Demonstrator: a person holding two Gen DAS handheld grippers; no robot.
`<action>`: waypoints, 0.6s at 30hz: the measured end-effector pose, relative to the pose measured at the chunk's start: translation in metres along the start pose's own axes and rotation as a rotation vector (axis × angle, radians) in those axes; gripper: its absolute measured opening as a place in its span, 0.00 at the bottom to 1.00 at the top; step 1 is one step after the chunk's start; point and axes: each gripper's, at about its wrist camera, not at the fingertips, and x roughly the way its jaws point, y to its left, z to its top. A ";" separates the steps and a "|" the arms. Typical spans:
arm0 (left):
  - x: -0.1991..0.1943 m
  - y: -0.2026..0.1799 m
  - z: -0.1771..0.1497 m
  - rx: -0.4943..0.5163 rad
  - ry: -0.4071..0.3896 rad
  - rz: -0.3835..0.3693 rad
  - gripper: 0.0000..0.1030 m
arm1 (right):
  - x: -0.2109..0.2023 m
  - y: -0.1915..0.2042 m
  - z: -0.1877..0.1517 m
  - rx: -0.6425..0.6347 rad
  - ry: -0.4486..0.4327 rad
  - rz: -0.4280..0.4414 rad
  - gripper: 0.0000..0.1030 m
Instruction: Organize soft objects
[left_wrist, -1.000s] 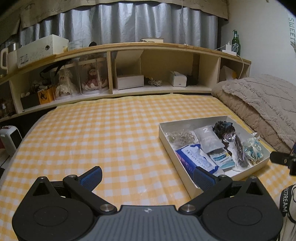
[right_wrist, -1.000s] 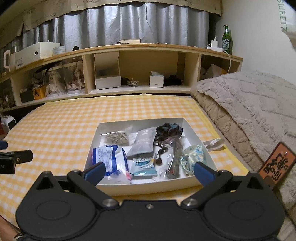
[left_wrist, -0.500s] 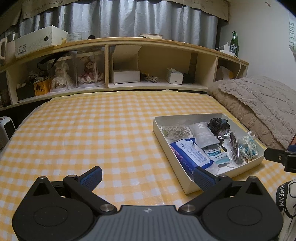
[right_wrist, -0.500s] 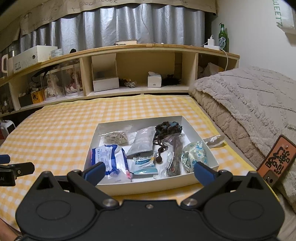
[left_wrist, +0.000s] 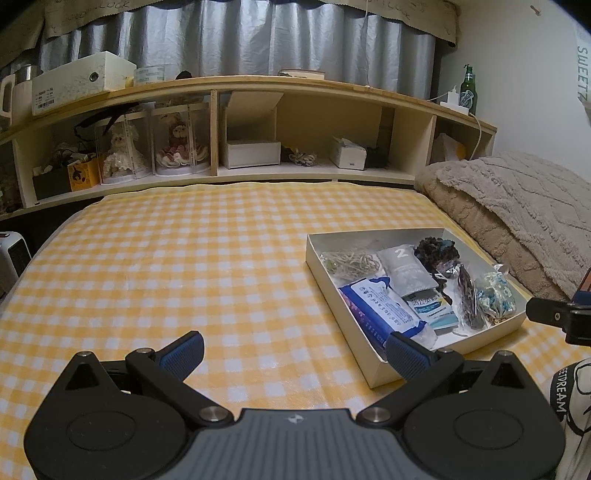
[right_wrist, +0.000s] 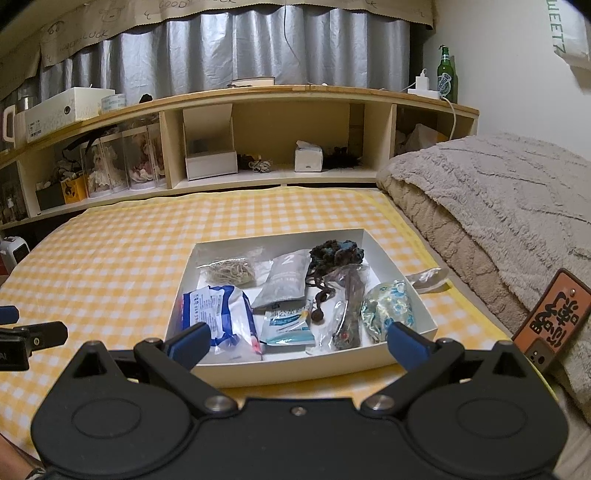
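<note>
A shallow white box sits on the yellow checked bed cover and also shows in the left wrist view. Inside lie a blue-white tissue pack, a grey pouch, a bag of rubber bands, a dark scrunchie, a floral pouch and a small mask packet. My right gripper is open and empty just in front of the box. My left gripper is open and empty, left of the box's near corner.
A crumpled clear wrapper lies right of the box. A folded beige blanket fills the right side. A wooden shelf headboard with boxes and dolls stands behind. An orange tag leans at the right.
Both cameras have risen and tilted slightly, so the box sits a bit lower and farther in view. Both grippers stay open. Nothing in the box has moved.
</note>
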 end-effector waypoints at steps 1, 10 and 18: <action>0.000 0.000 0.000 0.001 0.000 0.000 1.00 | 0.000 0.000 0.000 0.000 0.000 0.000 1.00; -0.002 -0.001 0.001 0.002 -0.003 -0.002 1.00 | 0.000 -0.001 0.000 0.001 -0.004 0.003 1.00; -0.004 -0.001 0.002 0.001 -0.005 -0.003 1.00 | 0.000 -0.001 0.000 0.001 -0.004 0.004 1.00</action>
